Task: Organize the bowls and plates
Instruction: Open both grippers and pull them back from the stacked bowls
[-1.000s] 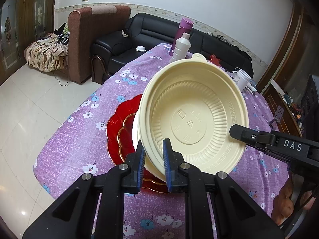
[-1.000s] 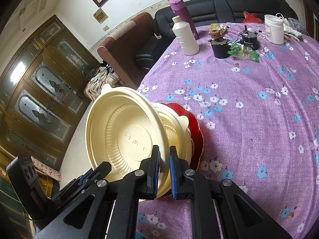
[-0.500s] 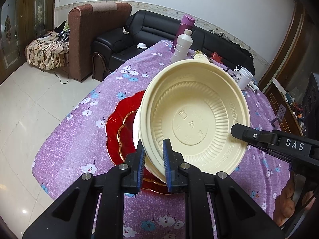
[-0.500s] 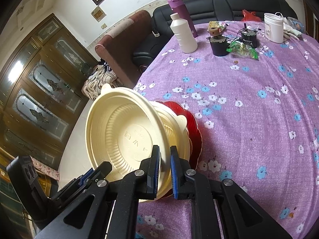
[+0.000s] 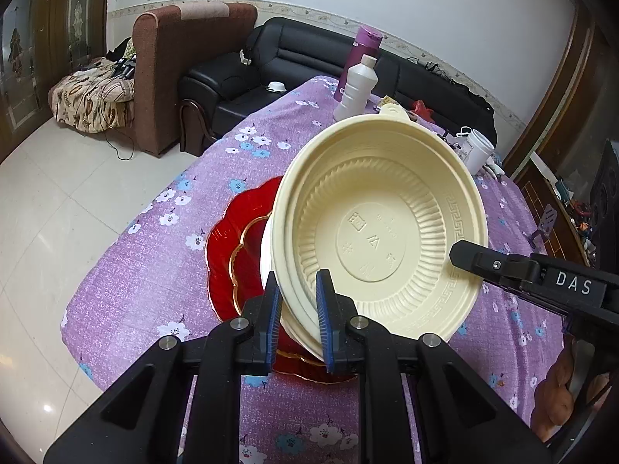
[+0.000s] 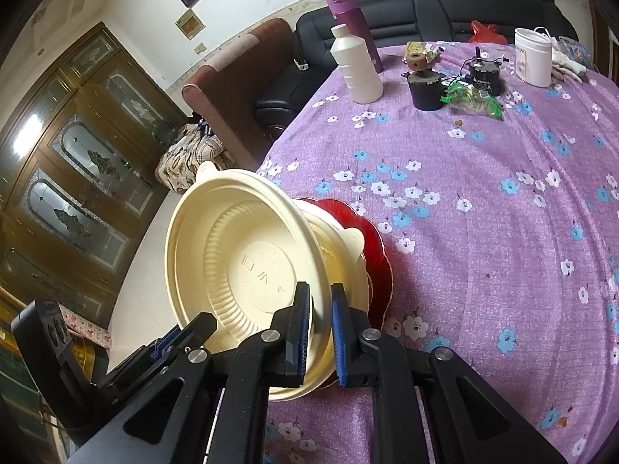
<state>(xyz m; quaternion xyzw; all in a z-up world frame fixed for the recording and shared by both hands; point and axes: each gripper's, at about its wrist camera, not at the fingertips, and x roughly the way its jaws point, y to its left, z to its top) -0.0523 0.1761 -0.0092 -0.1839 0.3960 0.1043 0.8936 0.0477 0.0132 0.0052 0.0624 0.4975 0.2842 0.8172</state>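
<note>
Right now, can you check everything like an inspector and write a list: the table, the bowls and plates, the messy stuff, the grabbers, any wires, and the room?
Surface: table covered by a purple flowered cloth.
Job's things: cream bowl tilted steeply above a second cream bowl, which sits on a red plate.
Clutter: white bottle, purple flask, white jar, two small dark devices, green packet.
Grippers: left gripper and right gripper each pinch the tilted bowl's rim on opposite sides.
Cables: thin wires at the dark devices; a cord on the floor.
Surroundings: black sofa, brown armchair, wooden cabinet, tiled floor.
</note>
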